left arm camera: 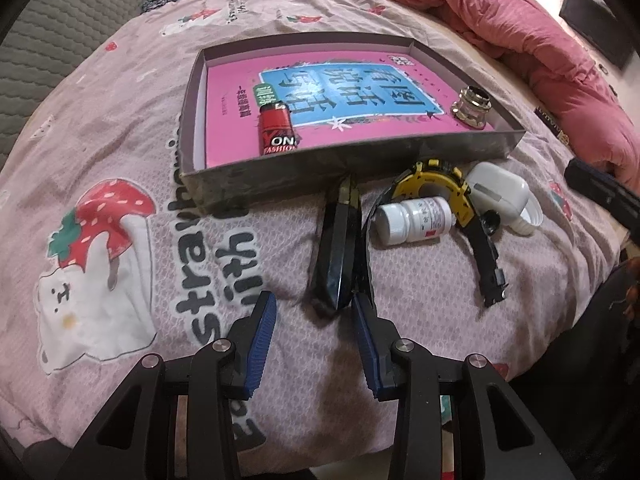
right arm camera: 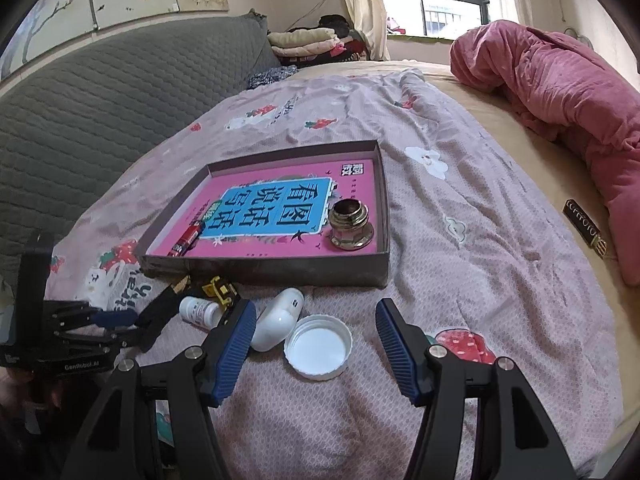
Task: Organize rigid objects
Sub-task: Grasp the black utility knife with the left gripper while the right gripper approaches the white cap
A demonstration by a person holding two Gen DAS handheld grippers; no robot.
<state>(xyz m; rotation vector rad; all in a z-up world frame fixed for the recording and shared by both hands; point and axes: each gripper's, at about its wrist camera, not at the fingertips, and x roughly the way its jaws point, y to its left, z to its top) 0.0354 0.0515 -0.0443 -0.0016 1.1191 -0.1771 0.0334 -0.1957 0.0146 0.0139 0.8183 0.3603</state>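
A shallow grey box [left arm camera: 420, 148] [right arm camera: 384, 200] on the bed holds a pink book, a red battery [left arm camera: 277, 130] [right arm camera: 187, 242] and a brass fitting [left arm camera: 472, 107] [right arm camera: 351, 226]. In front of it lie black-handled pliers [left arm camera: 340, 248], a white pill bottle [left arm camera: 416, 220] [right arm camera: 198, 310], a yellow-and-black watch [left arm camera: 440, 184], a white earbud case [left arm camera: 496, 192] [right arm camera: 278, 316] and a white lid [right arm camera: 318, 346]. My left gripper [left arm camera: 314, 312] is open, its tips at the pliers' handle end. My right gripper [right arm camera: 316, 316] is open, straddling the lid and the case.
A crumpled pink quilt [right arm camera: 560, 92] lies along the right side of the bed. A grey padded headboard [right arm camera: 100, 92] rises at the left. Folded clothes [right arm camera: 304, 42] are stacked at the far end. The left gripper shows in the right wrist view [right arm camera: 120, 318].
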